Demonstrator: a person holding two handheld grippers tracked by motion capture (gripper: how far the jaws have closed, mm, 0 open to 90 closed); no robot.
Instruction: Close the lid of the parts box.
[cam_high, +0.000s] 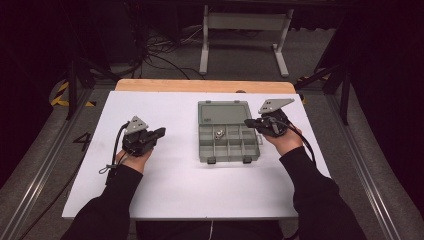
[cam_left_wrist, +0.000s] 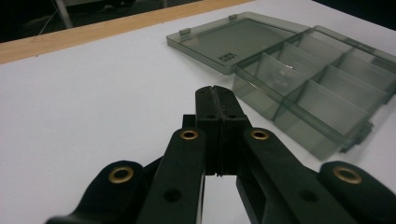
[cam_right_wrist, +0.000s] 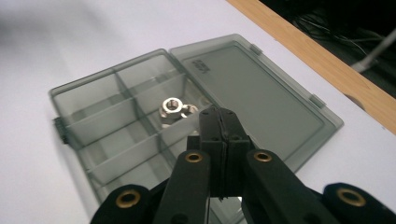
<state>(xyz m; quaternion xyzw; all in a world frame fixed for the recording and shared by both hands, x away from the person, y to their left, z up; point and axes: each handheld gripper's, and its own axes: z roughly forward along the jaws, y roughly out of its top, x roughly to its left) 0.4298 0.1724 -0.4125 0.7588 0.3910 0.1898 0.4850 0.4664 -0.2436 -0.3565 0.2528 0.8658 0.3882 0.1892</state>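
Nearest the person, the left gripper (cam_high: 159, 133) rests on the white table (cam_high: 175, 185) well apart from the work, its jaws pressed together with nothing between them; in the left gripper view the closed jaw tips aim across bare table toward the box. The right gripper (cam_high: 248, 122) sits at the right edge of the open organizer box (cam_high: 229, 148), its jaws likewise closed flat on each other and empty, the tips hanging over the compartments. The box is thin translucent grey plastic, so it is probably light, fairly stiff and inclined to skid on the smooth table if pushed from one side; a hold on an outer wall or on the front latches (cam_high: 211, 160) looks safest, while the thin dividers seem too flimsy to grip. Its long axis runs left to right across the table, latches toward the person. In the compartment second from the left in the far row lies a metal nut (cam_right_wrist: 171, 107), with a second small metal piece touching it; small, hard and likely slippery, it is best pinched across its flats. Beyond, the lid (cam_high: 223, 112) lies folded back flat on the table, hinge edge against the tray, pointing away toward the wooden table edge (cam_high: 200, 85).
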